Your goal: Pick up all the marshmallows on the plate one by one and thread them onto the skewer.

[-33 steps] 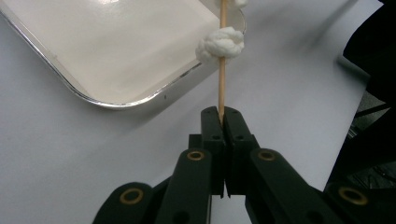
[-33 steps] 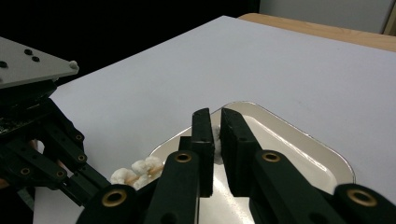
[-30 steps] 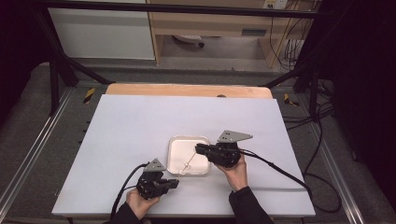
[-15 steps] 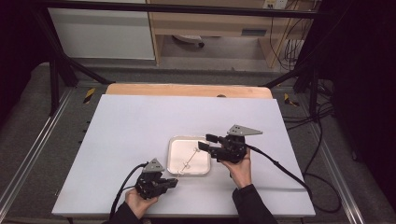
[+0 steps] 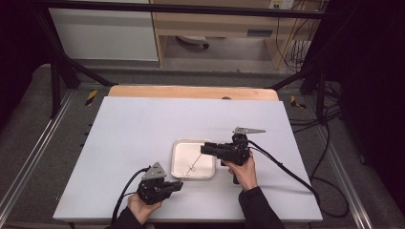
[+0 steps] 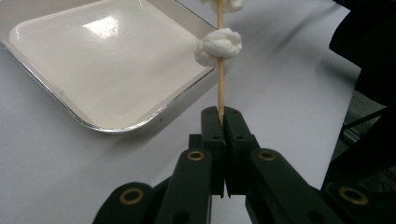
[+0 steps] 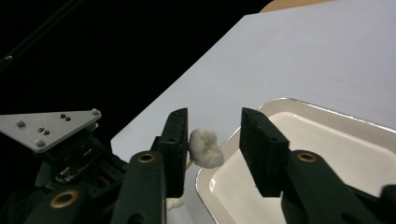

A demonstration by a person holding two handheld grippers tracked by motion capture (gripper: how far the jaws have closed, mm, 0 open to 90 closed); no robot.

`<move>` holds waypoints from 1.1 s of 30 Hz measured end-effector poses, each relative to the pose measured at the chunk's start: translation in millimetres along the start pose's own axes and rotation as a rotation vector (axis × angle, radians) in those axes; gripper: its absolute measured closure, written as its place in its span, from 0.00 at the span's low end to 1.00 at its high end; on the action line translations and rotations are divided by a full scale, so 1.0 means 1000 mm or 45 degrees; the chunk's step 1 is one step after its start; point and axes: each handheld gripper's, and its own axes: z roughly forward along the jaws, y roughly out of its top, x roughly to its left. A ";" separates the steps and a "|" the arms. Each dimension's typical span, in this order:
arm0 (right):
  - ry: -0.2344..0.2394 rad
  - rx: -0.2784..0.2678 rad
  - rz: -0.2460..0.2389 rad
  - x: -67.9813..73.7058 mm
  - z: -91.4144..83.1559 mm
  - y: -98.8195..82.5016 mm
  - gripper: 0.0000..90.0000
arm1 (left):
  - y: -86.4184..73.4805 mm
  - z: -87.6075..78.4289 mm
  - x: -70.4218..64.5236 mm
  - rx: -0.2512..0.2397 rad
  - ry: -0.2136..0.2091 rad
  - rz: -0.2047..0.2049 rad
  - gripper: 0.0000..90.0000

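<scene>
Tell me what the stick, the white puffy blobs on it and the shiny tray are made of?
The stick looks like plain wood or bamboo: thin, pale tan, matt. The white blobs threaded on it look soft, like marshmallow or cotton wool: lumpy, creased, no shine; I cannot tell which. The tray has a bright silvery rim and a glossy cream inside with glare, so probably metal, perhaps enamelled.

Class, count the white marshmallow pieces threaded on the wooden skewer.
2: a marshmallow partway up the skewer, and another farther along between the right tongs' open jaws. More may be hidden.
</scene>
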 end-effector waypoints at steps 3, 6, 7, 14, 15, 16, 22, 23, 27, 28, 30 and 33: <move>0.011 -0.006 -0.018 0.002 0.000 -0.002 0.84 | 0.000 0.001 0.000 0.014 0.001 -0.007 0.99; 0.014 -0.006 -0.026 0.003 0.001 -0.003 0.87 | 0.000 0.002 0.000 0.027 0.004 -0.010 0.99; 0.010 -0.005 -0.030 0.004 0.001 -0.004 0.88 | 0.000 0.003 0.000 0.033 0.002 -0.007 0.99; -0.003 0.008 -0.051 0.005 0.006 -0.012 0.89 | 0.001 0.005 -0.002 0.052 0.015 -0.005 0.99; -0.005 0.011 -0.049 0.005 0.007 -0.012 0.89 | 0.001 0.005 -0.002 0.053 0.014 -0.009 0.99; -0.006 0.010 -0.052 0.006 0.007 -0.013 0.90 | 0.001 0.005 -0.002 0.055 0.017 -0.007 0.99; -0.005 0.000 -0.059 0.008 0.007 -0.016 0.91 | 0.001 0.006 -0.003 0.062 0.025 -0.014 0.99; -0.008 -0.002 -0.064 0.008 0.007 -0.016 0.91 | 0.001 0.006 -0.003 0.061 0.026 -0.016 0.99; -0.020 -0.011 -0.071 0.009 0.008 -0.018 0.91 | 0.001 0.006 -0.001 0.074 0.027 -0.023 0.99; -0.022 -0.008 -0.077 0.009 0.008 -0.019 0.91 | 0.001 0.006 -0.001 0.076 0.030 -0.022 0.99; -0.029 -0.006 -0.085 0.009 0.009 -0.020 0.91 | 0.000 0.007 -0.001 0.074 0.026 -0.027 0.99; -0.025 -0.009 -0.075 0.010 0.008 -0.020 0.91 | 0.001 0.007 0.000 0.069 0.024 -0.031 0.99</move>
